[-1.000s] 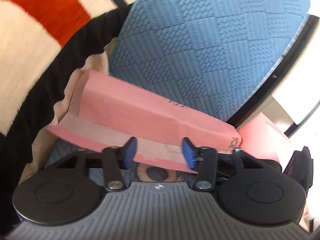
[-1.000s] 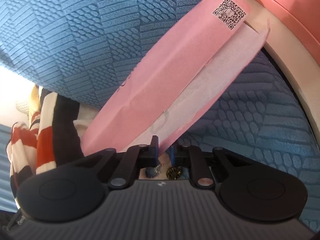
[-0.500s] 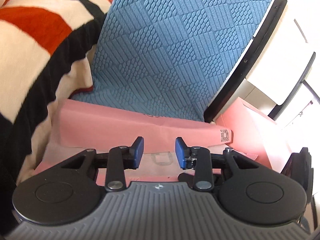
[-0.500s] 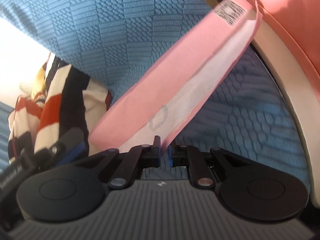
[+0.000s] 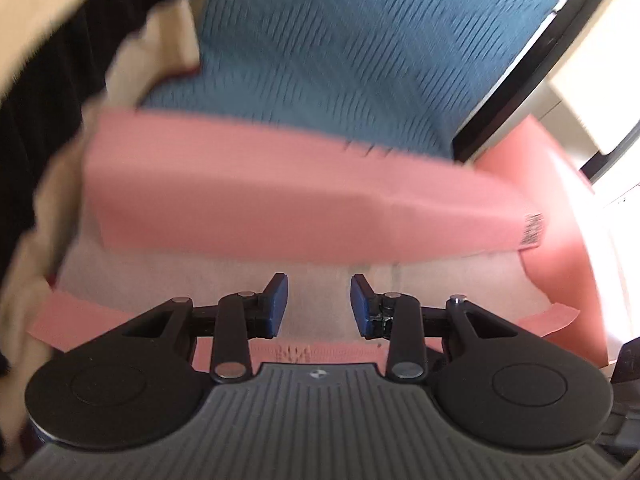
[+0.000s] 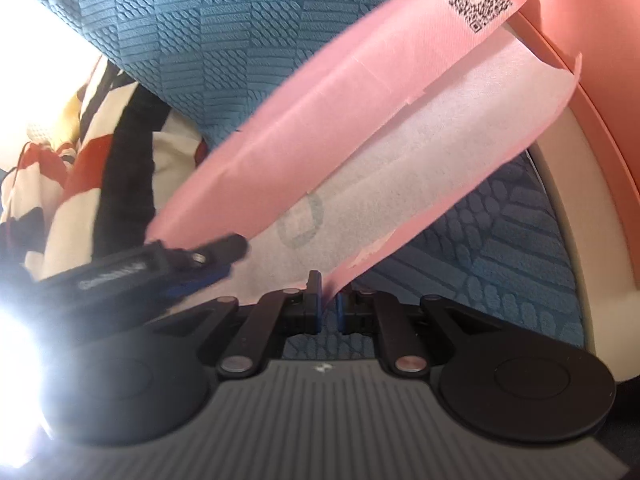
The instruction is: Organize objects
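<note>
Right gripper (image 6: 328,300) pinches the pink bag's (image 6: 360,128) edge, left gripper (image 5: 319,304) partly open over its white inside, gripping nothing, blue cushion (image 5: 360,48) beyond.

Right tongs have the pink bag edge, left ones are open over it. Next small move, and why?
Probably ease the left tongs forward and close on the pink bag: their jaws stand apart with nothing between them, while the right tongs pinch only one edge, leaving the bag hanging slack.

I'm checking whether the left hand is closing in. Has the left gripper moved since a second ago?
Yes. The left gripper has come closer over the pink bag, against the blue cushion.
</note>
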Demonstrator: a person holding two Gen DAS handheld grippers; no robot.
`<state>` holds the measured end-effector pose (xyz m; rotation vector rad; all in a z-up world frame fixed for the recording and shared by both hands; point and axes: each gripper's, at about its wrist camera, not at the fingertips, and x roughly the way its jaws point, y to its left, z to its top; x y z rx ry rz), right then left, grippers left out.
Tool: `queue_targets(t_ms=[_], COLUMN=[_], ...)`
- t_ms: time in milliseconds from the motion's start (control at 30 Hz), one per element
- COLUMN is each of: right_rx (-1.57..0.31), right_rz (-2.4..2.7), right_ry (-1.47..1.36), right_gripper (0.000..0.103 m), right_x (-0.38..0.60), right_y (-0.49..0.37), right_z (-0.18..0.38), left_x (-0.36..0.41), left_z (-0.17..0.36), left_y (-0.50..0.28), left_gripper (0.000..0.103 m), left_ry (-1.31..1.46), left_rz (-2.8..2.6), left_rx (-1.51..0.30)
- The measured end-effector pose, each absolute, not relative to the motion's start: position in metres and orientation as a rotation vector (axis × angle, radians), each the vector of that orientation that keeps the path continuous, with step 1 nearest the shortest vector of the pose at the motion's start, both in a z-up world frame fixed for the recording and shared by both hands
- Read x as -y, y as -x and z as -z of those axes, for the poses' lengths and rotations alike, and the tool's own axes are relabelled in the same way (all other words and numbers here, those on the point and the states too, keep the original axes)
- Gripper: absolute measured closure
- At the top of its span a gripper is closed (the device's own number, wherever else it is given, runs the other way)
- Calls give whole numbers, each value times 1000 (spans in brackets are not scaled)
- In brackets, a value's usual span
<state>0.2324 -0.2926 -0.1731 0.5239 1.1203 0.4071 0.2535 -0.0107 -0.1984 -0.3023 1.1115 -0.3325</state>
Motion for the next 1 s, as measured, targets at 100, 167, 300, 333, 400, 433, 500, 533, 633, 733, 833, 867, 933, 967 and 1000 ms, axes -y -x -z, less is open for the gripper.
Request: queue_targets(t_ms=[100, 167, 300, 333, 400, 433, 500, 533, 633, 733, 833, 867, 933, 967, 1000], right_rx=[-1137, -1149, -1146, -1144, -1143, -1144, -1145, -1145, -1139, -1132, -1142, -1141, -1122, -1098, -1069], right_rz=[-397, -394, -401, -407, -413, -415, -413, -413, -418, -423, -420, -421, -431, -440, -448], right_ry=[-510, -485, -459, -448, -435, -433, -436, -437, -408, -392, -382, -371, -339, -319, -299], right_gripper=[93, 93, 93, 93, 93, 93, 93, 93, 93, 92, 82, 77, 65, 64, 64], right_x=[296, 294, 292, 292, 292, 293, 294, 295, 292, 291, 291, 292, 296, 299, 302], right_y=[-232, -234, -237, -237, -237, -237, -237, -237, -237, -237, -238, -238, -236, -232, -228], right_z=[178, 182, 184, 184, 184, 184, 185, 185, 185, 185, 182, 179, 167, 158, 150], left_x=[14, 16, 17, 16, 14, 13, 13, 13, 14, 13, 10, 10, 12, 13, 14], left_z=[211, 213, 210, 210, 209, 208, 206, 204, 202, 205, 213, 214, 215, 215, 216], left_y=[-259, -262, -265, -265, -268, -270, -277, -279, -289, -302, -310, -310, -310, -310, -309], left_gripper=[63, 63, 63, 63, 63, 63, 63, 63, 63, 63, 63, 63, 63, 63, 63], left_ry=[297, 294, 242, 242, 237, 233, 235, 239, 239, 231, 254, 251, 233, 224, 211], left_rz=[312, 306, 267, 259, 238, 225, 213, 214, 205, 168, 142, 143, 143, 144, 146], left_rx=[-1175, -1180, -1153, -1147, -1133, -1120, -1099, -1088, -1066, -1053, -1066, -1053, -1052, -1051, -1050])
